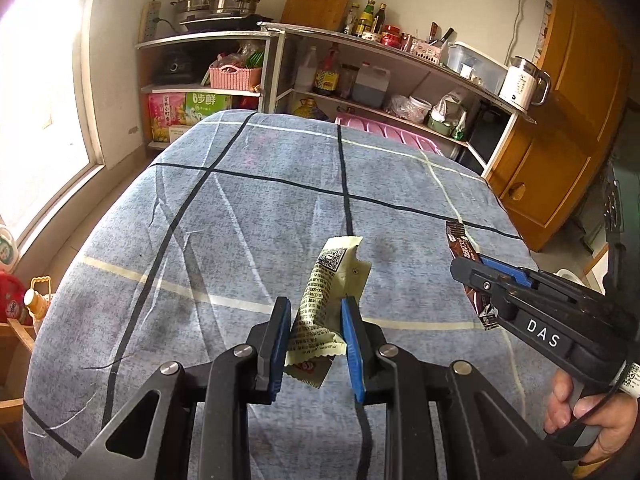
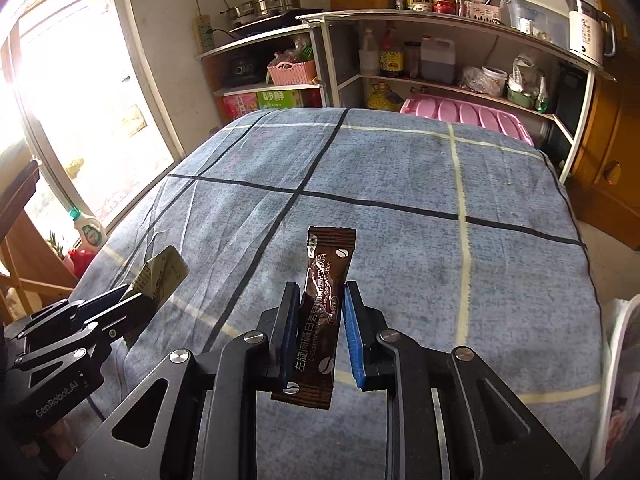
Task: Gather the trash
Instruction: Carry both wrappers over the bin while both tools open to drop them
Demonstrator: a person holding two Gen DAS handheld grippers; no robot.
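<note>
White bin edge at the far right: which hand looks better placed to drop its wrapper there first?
Probably the right gripper: its brown coffee sachet hangs nearer that white container than the left gripper's yellow wrapper.

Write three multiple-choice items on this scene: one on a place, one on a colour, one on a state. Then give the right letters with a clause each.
1. Where is the white kettle?
A. on top of the shelf unit
B. on the checked cloth
C. on the floor

2. What colour is the coffee sachet in the right gripper?
A. pink
B. brown
C. white

3. How is the pale yellow wrapper in the left gripper?
A. flat on the cloth
B. inside a bin
C. pinched between the pads

Answers:
1 A: it stands at the right end of the top shelf board.
2 B: its dark brown printed face shows between the pads.
3 C: both blue pads press it above the checked cloth.
</note>
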